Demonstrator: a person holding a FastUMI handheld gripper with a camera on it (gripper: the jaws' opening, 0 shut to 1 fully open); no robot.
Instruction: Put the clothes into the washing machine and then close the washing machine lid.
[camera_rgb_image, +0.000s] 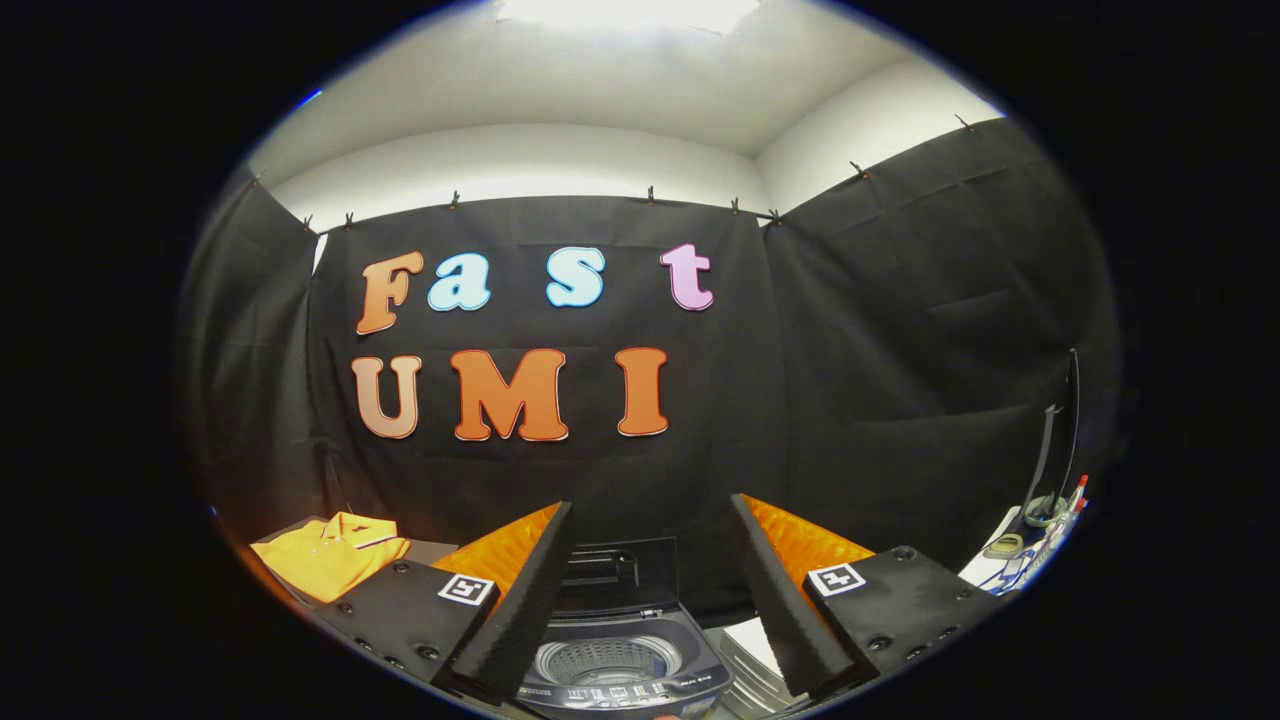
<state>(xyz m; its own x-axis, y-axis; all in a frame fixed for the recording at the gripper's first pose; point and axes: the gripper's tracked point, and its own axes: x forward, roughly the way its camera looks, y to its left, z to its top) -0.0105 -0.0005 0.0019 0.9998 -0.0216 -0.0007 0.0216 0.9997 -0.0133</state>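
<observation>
- The tongs (652, 520) stand wide apart with nothing between the pads; both fingers point forward toward the black cloth wall (880, 380).
- The washing machine (622, 660), a small dark top-loader, sits low between the two fingers, just ahead of them. Its lid (615, 568) is raised upright at the back, and the ribbed metal drum (603, 662) lies open to view.
- An orange polo shirt (328, 555) lies folded on a dark surface beyond the left finger, well apart from the machine and not touched by the tongs.
- A white, flat thing (750, 640) lies just right of the machine, partly hidden by the right finger; what it is cannot be told.
- Beyond the right finger, by the cloth wall, is a cluster of small items (1040, 530), too small to name.
</observation>
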